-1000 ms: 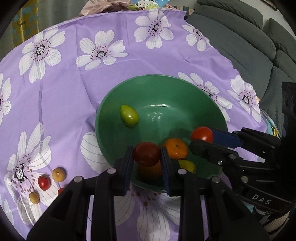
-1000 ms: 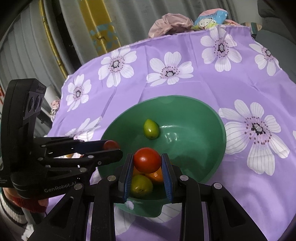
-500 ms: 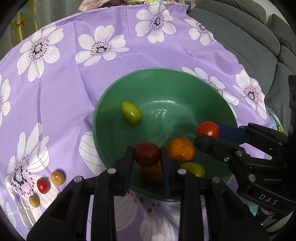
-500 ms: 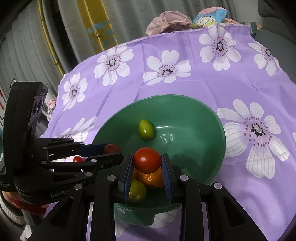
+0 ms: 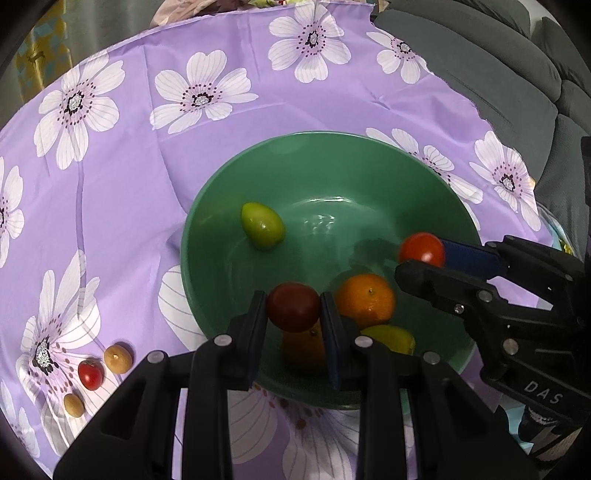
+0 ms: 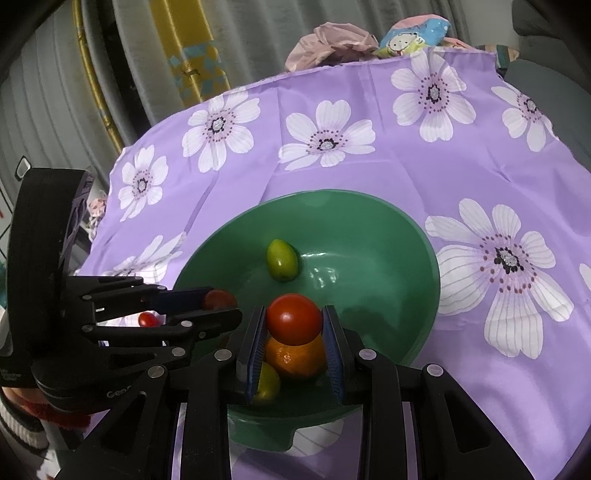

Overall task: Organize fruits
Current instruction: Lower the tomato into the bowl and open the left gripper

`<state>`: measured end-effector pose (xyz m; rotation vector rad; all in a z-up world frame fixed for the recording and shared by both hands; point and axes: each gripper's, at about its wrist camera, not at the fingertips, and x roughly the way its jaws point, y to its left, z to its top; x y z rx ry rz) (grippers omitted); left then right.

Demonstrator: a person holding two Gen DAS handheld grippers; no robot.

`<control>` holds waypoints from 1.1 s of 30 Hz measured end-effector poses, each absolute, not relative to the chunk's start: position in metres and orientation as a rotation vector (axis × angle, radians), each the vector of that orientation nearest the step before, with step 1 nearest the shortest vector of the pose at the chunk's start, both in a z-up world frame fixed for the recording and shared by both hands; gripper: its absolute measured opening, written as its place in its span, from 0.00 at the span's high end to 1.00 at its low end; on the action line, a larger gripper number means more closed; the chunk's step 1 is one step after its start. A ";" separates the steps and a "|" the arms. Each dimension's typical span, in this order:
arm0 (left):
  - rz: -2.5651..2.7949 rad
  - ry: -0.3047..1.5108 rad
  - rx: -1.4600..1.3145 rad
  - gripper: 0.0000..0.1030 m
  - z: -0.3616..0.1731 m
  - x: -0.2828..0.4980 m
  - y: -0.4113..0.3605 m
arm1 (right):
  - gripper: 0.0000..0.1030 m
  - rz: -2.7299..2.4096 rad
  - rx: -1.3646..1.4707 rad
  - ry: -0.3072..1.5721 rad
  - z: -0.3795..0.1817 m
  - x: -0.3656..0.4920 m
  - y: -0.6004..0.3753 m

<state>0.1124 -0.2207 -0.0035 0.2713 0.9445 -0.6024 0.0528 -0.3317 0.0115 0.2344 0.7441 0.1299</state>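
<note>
Left gripper (image 5: 293,308) clamps a dark tomato (image 5: 293,306); right gripper (image 6: 294,320) clamps a bright tomato (image 6: 294,319). Both hang over the bowl (image 5: 295,147), likely for dropping in. Orange (image 5: 365,300) just beyond; green fruit (image 5: 263,225) at eleven o'clock. Small fruits (image 5: 90,374) wait on the cloth (image 5: 129,155), eight o'clock.

A purple cloth with white flowers (image 5: 140,155) covers the worktop. Beyond its right edge stands a grey sofa (image 5: 509,74) with thick cushions. Behind the far edge hang pale grey curtains (image 6: 251,33), beside a yellow patterned strip (image 6: 192,62). Crumpled pink fabric (image 6: 328,44) and a cartoon-printed bag (image 6: 413,35) lie at that far edge. The light is soft and even.
</note>
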 end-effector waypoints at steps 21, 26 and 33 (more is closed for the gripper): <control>-0.592 0.932 0.317 0.73 -0.005 0.113 -0.224 | 0.69 0.123 0.225 0.753 0.010 0.056 -0.330; -0.593 0.930 0.327 0.73 -0.007 0.114 -0.225 | 0.69 0.125 0.227 0.754 0.009 0.057 -0.330; -0.593 0.929 0.339 0.73 -0.008 0.114 -0.228 | 0.69 0.126 0.225 0.755 0.007 0.058 -0.330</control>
